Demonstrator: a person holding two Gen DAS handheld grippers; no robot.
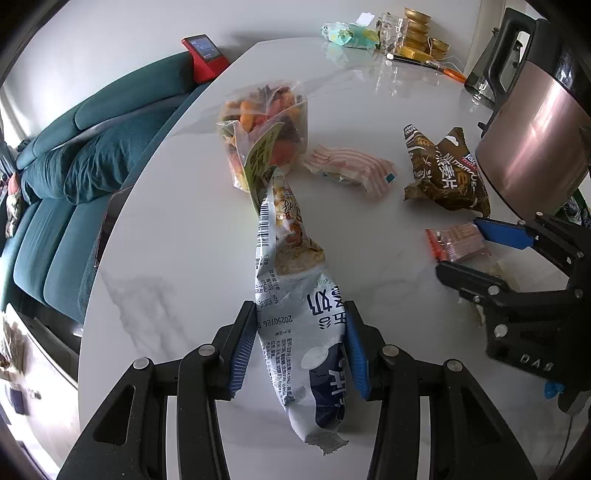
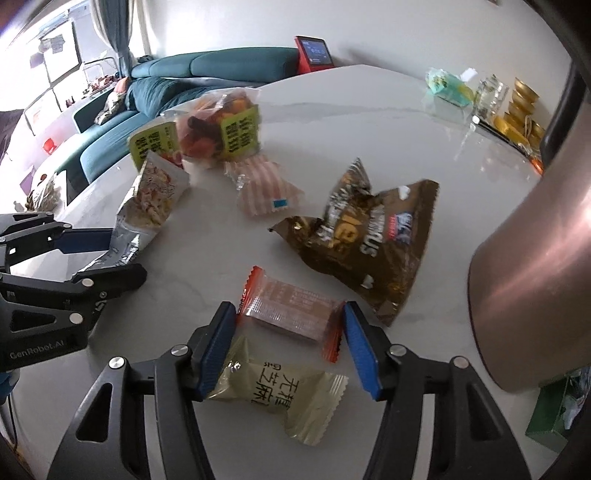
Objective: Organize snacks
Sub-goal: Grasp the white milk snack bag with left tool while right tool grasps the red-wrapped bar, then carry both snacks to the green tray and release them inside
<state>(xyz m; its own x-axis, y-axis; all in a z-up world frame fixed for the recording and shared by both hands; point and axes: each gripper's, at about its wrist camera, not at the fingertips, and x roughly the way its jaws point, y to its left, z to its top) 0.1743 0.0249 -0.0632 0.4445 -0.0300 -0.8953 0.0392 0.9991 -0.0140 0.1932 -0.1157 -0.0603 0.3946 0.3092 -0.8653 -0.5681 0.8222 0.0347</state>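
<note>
My left gripper [image 1: 301, 347] is shut on a long white-and-blue snack bag [image 1: 295, 295], its pads pressed on both sides; the bag [image 2: 147, 206] lies on the white marble table [image 1: 177, 229]. My right gripper [image 2: 290, 349] is open, its jaws apart around an orange-edged snack packet [image 2: 291, 314] and above a pale green candy packet [image 2: 280, 398]; neither is gripped. A brown chip bag [image 2: 369, 243], a pink striped packet [image 2: 266, 188] and a clear bag of colourful snacks [image 1: 262, 129] lie further back.
A copper-coloured appliance [image 2: 532, 280] stands close on the right. Gold tins [image 1: 417, 33], a glass and a light green pack [image 1: 343, 35] sit at the table's far edge. A teal sofa [image 1: 74, 177] lies beyond the left edge. A green box [image 2: 550, 417] is at lower right.
</note>
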